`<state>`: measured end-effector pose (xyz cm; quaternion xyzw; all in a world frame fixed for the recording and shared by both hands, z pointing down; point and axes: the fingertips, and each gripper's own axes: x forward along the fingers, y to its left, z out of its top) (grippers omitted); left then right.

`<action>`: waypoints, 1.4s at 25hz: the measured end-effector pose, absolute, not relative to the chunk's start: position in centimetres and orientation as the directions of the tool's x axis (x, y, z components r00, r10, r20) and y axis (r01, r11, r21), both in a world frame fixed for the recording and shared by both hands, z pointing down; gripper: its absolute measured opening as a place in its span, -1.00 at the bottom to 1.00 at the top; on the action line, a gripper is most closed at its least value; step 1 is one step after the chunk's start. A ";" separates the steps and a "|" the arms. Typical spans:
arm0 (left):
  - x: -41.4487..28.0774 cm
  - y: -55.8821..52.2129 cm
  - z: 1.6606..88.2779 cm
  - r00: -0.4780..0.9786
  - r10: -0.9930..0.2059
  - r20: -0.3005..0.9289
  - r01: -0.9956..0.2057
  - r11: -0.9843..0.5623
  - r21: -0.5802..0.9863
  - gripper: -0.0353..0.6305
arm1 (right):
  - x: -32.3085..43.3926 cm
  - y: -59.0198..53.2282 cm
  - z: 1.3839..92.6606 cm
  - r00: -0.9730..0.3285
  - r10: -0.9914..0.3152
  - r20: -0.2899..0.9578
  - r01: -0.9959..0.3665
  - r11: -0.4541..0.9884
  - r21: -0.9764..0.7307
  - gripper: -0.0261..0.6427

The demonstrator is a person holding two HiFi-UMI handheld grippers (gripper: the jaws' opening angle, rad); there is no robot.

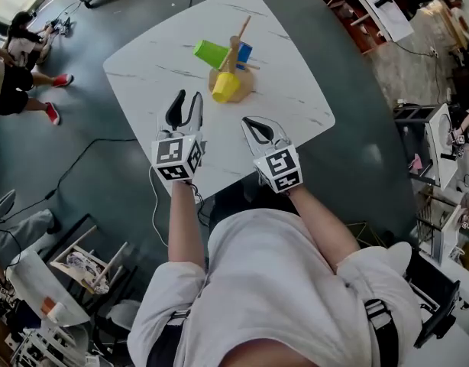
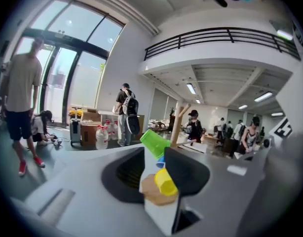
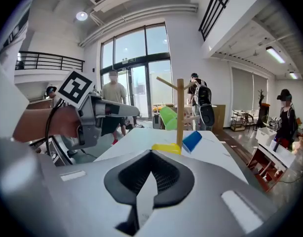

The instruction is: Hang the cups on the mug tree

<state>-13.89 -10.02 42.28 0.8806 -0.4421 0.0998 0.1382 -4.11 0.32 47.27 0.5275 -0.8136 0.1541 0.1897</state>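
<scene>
Cups cluster on the mug tree (image 1: 236,48) mid-counter (image 1: 158,67): green cup (image 1: 210,51) and blue cup (image 1: 244,52) up at its pegs, yellow cup (image 1: 225,87) low by the base. Your left tongs (image 1: 189,96) stand parted and empty; your right tongs (image 1: 250,121) are closed on nothing, both well short of the tree

Both grippers held side by side, pointing to the far side, neither holding anything

Left gripper (image 1: 189,102): jaws parted by a narrow gap, nothing between the pads; marker cube (image 1: 177,157) at its near end, bare left forearm (image 1: 185,228) running straight back to the body. Right gripper (image 1: 256,126): jaws closed together, empty, tips angled slightly left; right forearm (image 1: 324,222) coming in from the near right. The two grippers near each other, not touching
</scene>
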 end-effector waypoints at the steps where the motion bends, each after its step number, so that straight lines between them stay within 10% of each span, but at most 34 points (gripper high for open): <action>1: -14.2 -9.1 42.0 0.554 -0.780 0.291 -0.831 -0.537 0.142 -0.58 | -3.8 0.7 46.9 -0.383 -0.801 0.460 -0.912 0.407 -0.049 -0.92; 4: -14.6 -5.8 41.5 0.445 -0.851 0.277 -0.894 -0.438 0.091 -0.88 | -2.3 2.1 45.8 -0.414 -0.805 0.425 -0.897 0.441 -0.039 -0.92; 35: -7.9 8.1 32.7 0.261 -0.958 0.119 -0.962 -0.269 -0.057 -0.89 | 8.8 8.3 33.1 -0.463 -0.882 0.092 -0.885 0.465 0.004 -0.93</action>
